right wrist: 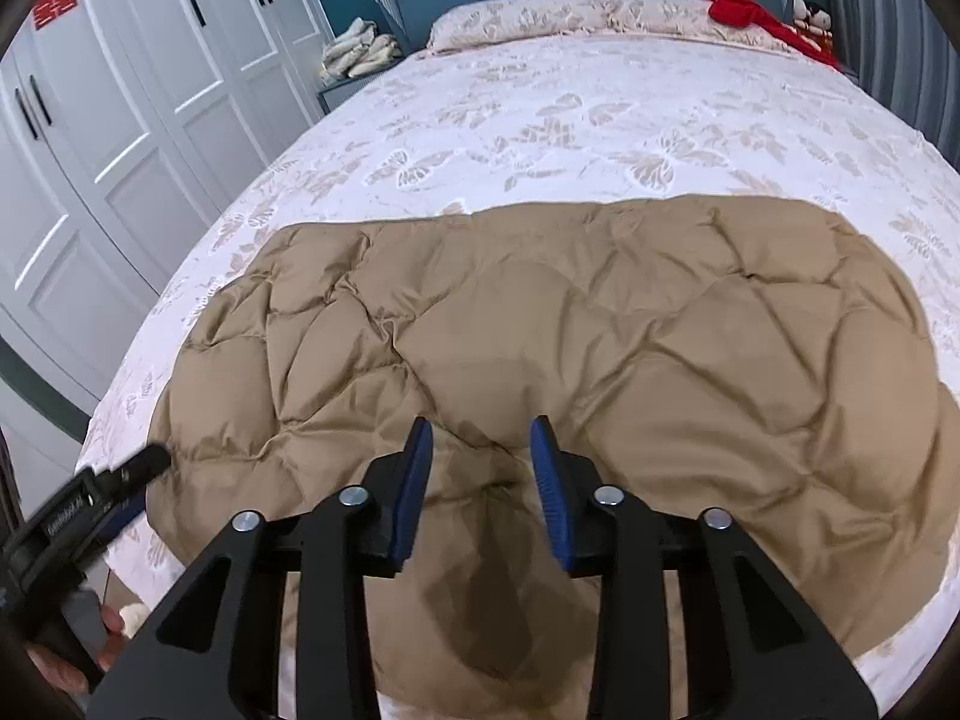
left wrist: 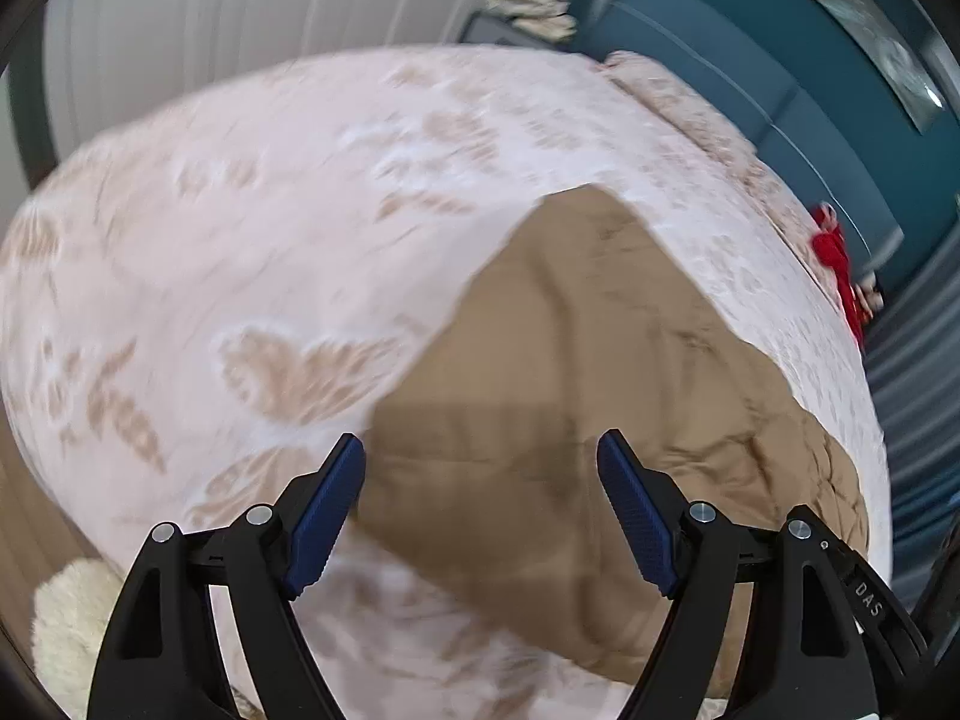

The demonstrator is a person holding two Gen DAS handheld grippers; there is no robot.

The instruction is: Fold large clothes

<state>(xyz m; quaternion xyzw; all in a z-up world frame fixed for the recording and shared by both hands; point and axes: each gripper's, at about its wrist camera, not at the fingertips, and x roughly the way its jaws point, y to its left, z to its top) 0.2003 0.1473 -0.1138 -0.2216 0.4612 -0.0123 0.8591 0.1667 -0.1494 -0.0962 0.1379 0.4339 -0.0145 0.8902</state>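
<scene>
Left wrist view, left gripper (left wrist: 480, 468): we see its blue pads spread wide with nothing between them, released, hanging above the bed.
Left wrist view, quilted garment (left wrist: 576, 396): a tan padded piece lying flat on the bedspread (left wrist: 240, 192), filling the frame from the centre toward 4 o'clock; one corner points up toward 12 o'clock.
Left wrist view, sharpness: the picture is smeared, so we cannot tell the stitching or which part of the garment this corner is.
Left wrist view, surroundings: red cloth (left wrist: 837, 264) at 3 o'clock on the bed's far edge, teal headboard (left wrist: 750, 66) at 1 o'clock.

Right wrist view, right gripper (right wrist: 480, 462): we see the jaws parted a little, free of the fabric, poised over the garment's near edge at 6 o'clock.
Right wrist view, garment position: the tan quilted piece spreads wide across the lower half of the bed, from 9 o'clock to 3 o'clock, flat and puffy.
Right wrist view, left gripper: its black tip shows at 8 o'clock, just beside the garment's left edge, with a hand (right wrist: 90, 642) on its handle.
Right wrist view, surroundings: pillows (right wrist: 516, 18) at 12 o'clock, white wardrobe (right wrist: 120, 138) at 10 o'clock.
</scene>
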